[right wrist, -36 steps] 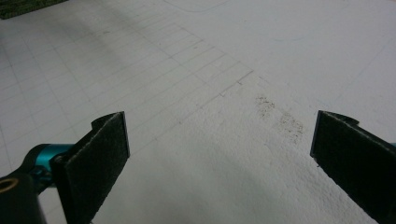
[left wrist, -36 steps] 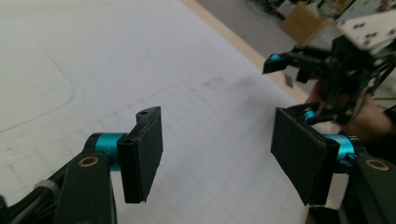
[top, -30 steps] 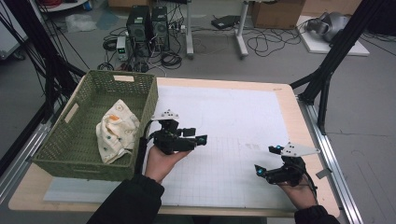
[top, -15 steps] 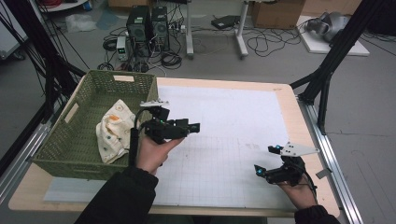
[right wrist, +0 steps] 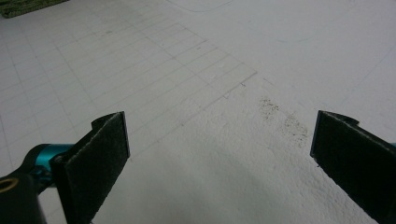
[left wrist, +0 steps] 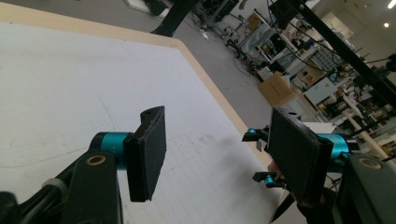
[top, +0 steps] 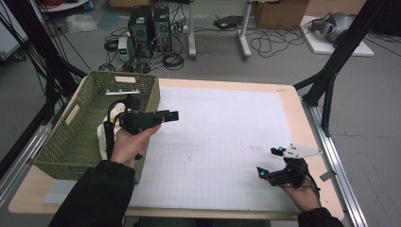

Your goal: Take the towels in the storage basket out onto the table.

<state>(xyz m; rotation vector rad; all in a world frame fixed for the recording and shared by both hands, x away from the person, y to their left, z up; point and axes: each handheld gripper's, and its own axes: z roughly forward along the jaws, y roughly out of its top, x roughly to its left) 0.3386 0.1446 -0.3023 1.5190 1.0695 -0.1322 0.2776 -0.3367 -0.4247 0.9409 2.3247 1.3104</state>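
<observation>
Over green basket, left hand-held gripper spread empty, right hand-held gripper spread, white label unreadable

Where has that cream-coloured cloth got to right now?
In the high view, the cream cloth lies inside the green woven basket at the table's left, partly hidden behind the left gripper and the hand holding it.

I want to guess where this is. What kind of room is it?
Probably a lab or workshop. Computer towers and tangled cables sit on the floor, cardboard boxes stand behind, and black frame poles stand around a table covered by a grid mat.
</observation>
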